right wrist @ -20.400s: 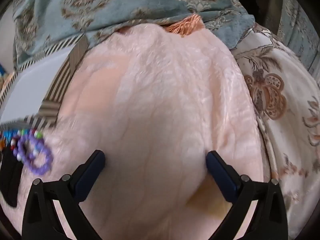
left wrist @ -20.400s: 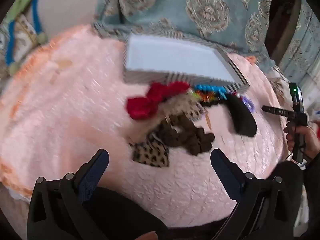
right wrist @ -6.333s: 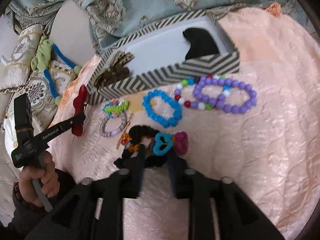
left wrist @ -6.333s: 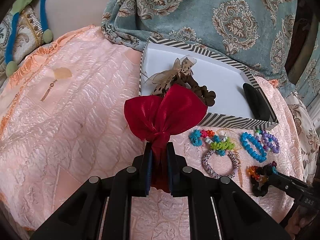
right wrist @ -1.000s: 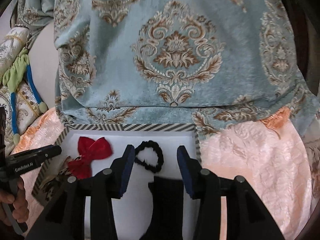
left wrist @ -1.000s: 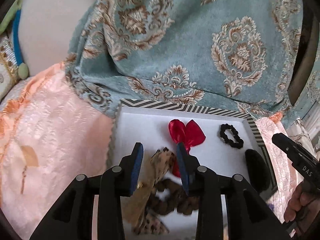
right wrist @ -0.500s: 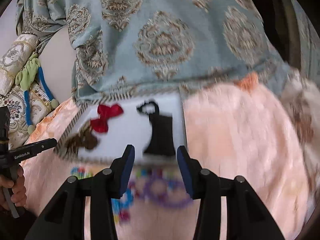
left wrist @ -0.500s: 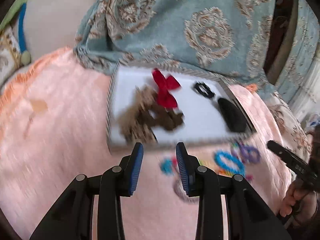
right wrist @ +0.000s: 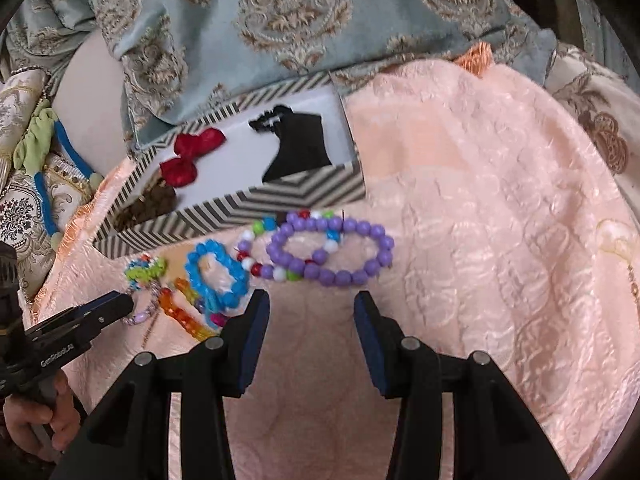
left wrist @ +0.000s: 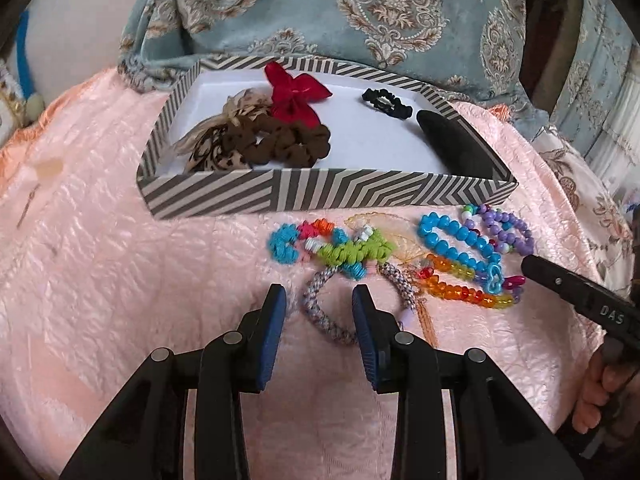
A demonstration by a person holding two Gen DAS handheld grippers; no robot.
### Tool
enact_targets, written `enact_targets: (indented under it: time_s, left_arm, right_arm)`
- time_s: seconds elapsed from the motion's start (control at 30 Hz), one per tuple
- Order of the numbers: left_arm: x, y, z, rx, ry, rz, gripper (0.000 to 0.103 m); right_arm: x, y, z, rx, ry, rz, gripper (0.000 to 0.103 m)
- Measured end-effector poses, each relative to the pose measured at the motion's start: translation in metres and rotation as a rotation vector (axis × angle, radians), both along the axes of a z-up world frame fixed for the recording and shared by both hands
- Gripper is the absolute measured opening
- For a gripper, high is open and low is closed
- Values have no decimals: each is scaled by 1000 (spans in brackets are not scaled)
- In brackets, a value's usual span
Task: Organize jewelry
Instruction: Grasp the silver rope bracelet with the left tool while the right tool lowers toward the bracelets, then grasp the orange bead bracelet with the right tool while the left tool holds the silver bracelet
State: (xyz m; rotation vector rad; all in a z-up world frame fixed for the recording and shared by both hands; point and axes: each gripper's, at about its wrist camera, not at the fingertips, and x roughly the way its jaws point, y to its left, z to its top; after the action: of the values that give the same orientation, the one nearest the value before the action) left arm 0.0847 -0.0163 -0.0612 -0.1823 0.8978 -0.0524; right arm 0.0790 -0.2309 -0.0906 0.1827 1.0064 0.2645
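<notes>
Left wrist: 1 striped box (left wrist: 280, 194), 1 red bow (left wrist: 296, 98).

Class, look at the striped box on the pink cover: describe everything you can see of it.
The box is a shallow, open rectangular tray, seemingly cardboard, with grey-and-white chevron-striped walls and a plain white floor. It sits flat on the pink cover, its far side against a blue patterned cloth. Inside lie a red bow, brown scrunchie, leopard-print bow, small black scrunchie and a black clip.
</notes>
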Motion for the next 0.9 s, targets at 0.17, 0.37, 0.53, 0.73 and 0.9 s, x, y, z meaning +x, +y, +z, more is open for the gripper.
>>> enact_targets:
  time_s: [0.17,0.37,0.53,0.73,0.9]
  left_arm:
    - [-5,-10,-1,47,-4,-32,11]
    - [-28,-15,7,33,-3,-67,0]
    - [-36,-16,6,38,3,-41,0]
    - [-31,-10,2,15,17,-12,0]
    - [-31,-10,2,16,17,-10,0]
  right_arm:
    - [-6,1,9,22,-43,25,46]
    - [-13,28,9,47,-37,179,46]
    - [-10,42,-2,19,-26,217,46]
    - [-19,51,0,-17,-45,290,12]
    - [-35,52,7,-45,-58,302,9]
